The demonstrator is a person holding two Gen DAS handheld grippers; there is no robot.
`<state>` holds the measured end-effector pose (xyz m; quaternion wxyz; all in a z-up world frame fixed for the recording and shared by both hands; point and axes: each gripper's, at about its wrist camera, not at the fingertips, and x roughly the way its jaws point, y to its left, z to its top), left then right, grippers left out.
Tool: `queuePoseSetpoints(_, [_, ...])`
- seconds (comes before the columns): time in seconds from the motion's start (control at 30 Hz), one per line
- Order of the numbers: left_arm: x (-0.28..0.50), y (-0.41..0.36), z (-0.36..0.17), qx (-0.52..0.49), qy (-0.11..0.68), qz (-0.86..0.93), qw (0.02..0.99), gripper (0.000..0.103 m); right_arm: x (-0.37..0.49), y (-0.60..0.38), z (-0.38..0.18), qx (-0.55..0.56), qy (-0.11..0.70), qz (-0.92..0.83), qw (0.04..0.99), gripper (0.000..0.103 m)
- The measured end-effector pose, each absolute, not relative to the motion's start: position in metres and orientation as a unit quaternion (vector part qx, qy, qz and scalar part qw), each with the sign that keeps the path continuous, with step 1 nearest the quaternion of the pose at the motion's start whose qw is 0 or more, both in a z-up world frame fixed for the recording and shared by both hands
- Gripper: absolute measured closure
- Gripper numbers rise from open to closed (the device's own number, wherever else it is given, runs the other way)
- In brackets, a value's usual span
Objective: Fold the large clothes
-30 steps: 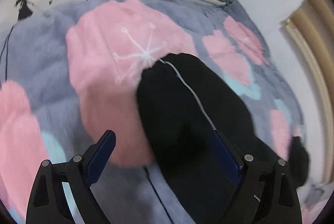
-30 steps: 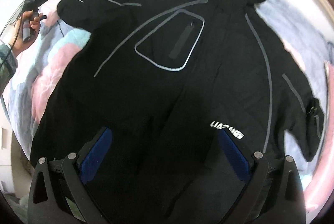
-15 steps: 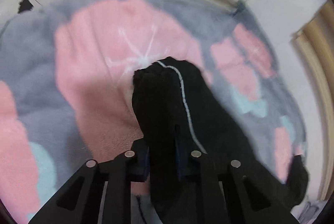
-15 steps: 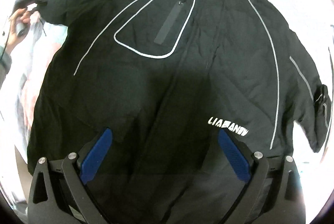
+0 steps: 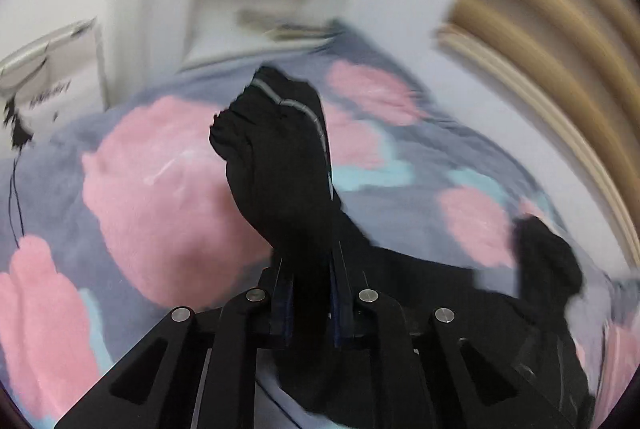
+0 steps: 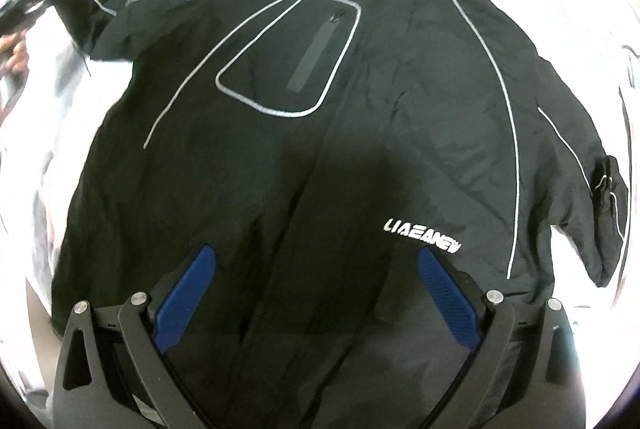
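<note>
Left gripper (image 5: 310,293) clamped on jacket (image 6: 320,133) sleeve cuff (image 5: 276,149); right gripper (image 6: 316,293) wide, empty. Cuff best carried toward 3 o'clock, laid flat across chest.

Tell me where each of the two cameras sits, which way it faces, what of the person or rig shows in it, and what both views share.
Left wrist: on the left gripper, looking obliquely across the flowered blanket toward white shelves; its fingers pinch the jacket sleeve.
Right wrist: on the right gripper, facing steeply down on the spread black jacket; blue pads apart, and a hand at the left edge.
Shared: the same jacket; the pinched sleeve shows in both.
</note>
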<state>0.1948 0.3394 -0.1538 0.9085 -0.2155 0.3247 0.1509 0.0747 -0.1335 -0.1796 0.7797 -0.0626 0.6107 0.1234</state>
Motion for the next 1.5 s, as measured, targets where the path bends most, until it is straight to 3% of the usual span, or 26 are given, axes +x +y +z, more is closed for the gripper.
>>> queuePoseSetpoints(0.37, [0.178, 0.177, -0.095, -0.14, 0.308, -0.022, 0.941, 0.09, 0.052, -0.153, -0.162, -0.023, 0.584, 0.124, 0.802, 0.001])
queuePoseSetpoints(0.53, [0.193, 0.093, -0.092, -0.161, 0.327, -0.154, 0.918, 0.09, 0.047, -0.169, -0.145, -0.021, 0.56, 0.11, 0.821, 0.001])
queuePoseSetpoints(0.67, [0.199, 0.021, -0.113, -0.153, 0.366, -0.243, 0.885, 0.09, 0.05, -0.191, -0.139, -0.01, 0.553, 0.084, 0.829, 0.001])
queuePoseSetpoints(0.9, [0.223, -0.088, -0.204, -0.09, 0.503, -0.32, 0.798, 0.084, 0.056, -0.232, -0.14, 0.015, 0.547, 0.04, 0.836, 0.001])
queuePoseSetpoints(1.0, [0.228, -0.101, -0.225, -0.144, 0.565, -0.333, 0.741, 0.084, 0.06, -0.246, -0.141, 0.009, 0.548, 0.018, 0.836, 0.001])
queuePoseSetpoints(1.07, [0.221, -0.095, -0.217, -0.177, 0.553, -0.36, 0.731, 0.083, 0.064, -0.255, -0.138, 0.014, 0.542, 0.013, 0.84, 0.001])
queuePoseSetpoints(1.13, [0.22, -0.085, -0.198, -0.194, 0.541, -0.374, 0.728, 0.069, 0.072, -0.264, -0.131, 0.016, 0.533, 0.009, 0.846, 0.001])
queuePoseSetpoints(1.17, [0.22, -0.078, -0.193, -0.201, 0.536, -0.373, 0.73, 0.052, 0.079, -0.267, -0.128, 0.016, 0.528, 0.007, 0.849, 0.001])
queuePoseSetpoints(1.2, [0.218, -0.066, -0.19, -0.206, 0.527, -0.369, 0.737, 0.049, 0.087, -0.269, -0.126, 0.015, 0.524, 0.006, 0.851, 0.001])
queuePoseSetpoints(1.5, [0.227, 0.026, -0.154, -0.157, 0.485, -0.262, 0.819, 0.049, 0.164, -0.292, -0.185, 0.115, 0.562, -0.015, 0.819, 0.002])
